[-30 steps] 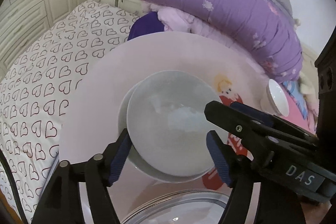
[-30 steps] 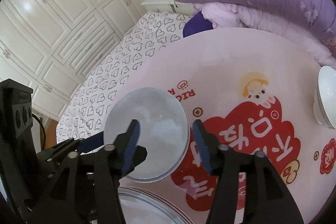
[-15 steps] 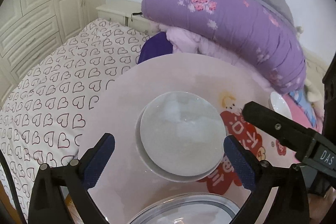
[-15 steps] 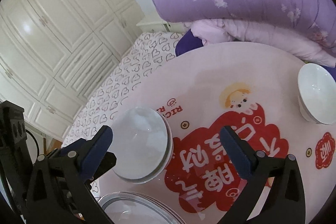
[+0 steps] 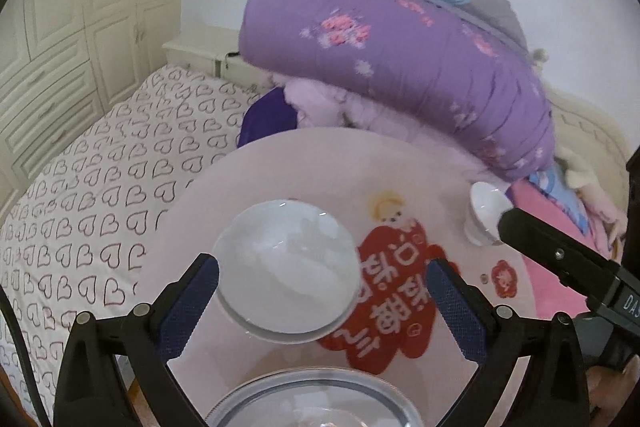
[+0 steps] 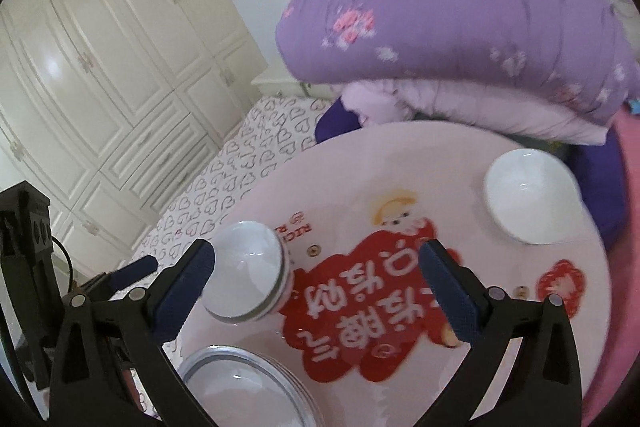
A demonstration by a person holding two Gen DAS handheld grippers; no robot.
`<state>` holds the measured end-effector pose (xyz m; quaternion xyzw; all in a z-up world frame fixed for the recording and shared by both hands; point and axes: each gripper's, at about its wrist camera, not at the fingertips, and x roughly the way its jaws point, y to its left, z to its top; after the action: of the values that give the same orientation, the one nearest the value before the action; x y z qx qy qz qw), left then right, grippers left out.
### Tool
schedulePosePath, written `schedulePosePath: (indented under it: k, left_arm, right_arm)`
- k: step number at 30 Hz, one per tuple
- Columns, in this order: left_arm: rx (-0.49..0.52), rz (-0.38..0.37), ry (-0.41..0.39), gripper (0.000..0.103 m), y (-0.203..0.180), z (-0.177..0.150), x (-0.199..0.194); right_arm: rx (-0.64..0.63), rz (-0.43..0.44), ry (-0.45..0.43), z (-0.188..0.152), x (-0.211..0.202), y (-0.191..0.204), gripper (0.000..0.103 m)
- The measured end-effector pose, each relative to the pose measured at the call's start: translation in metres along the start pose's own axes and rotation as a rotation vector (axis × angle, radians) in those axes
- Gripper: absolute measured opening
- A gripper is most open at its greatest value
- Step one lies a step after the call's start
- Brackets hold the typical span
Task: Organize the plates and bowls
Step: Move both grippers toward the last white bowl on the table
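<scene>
Both tools backed off the stacked bowls (image 5: 286, 269); purple quilt (image 5: 400, 67) behind table (image 5: 320, 163).

A home bedroom: a bed under a white sheet printed with heart outlines (image 5: 100, 187), a rolled purple floral quilt (image 5: 400, 67) piled on other bedding, cream panelled wardrobe doors (image 6: 100, 67), and a small white bedside cabinet (image 5: 196, 49).

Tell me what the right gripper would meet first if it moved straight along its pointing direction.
Probably the pink round table, at its red cartoon print. The open right gripper frames it; depth is unclear.
</scene>
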<state>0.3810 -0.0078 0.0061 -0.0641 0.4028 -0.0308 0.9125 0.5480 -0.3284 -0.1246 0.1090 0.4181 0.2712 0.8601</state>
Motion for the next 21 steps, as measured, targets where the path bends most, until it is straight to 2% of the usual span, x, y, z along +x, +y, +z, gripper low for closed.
schedulePosePath:
  k: [9, 14, 21]
  left_arm:
    - [0.065, -0.053, -0.021, 0.102, -0.044, -0.006, -0.010]
    - [0.101, -0.077, -0.004, 0.102, -0.073, 0.002, 0.009]
    - [0.151, -0.084, 0.035, 0.102, -0.115, 0.009, 0.052]
  right_arm:
    - [0.029, -0.112, -0.099, 0.000, -0.059, -0.056, 0.103]
    - [0.076, -0.191, -0.125, -0.003, -0.080, -0.099, 0.103]
    - [0.149, -0.258, -0.115, -0.011, -0.080, -0.148, 0.103]
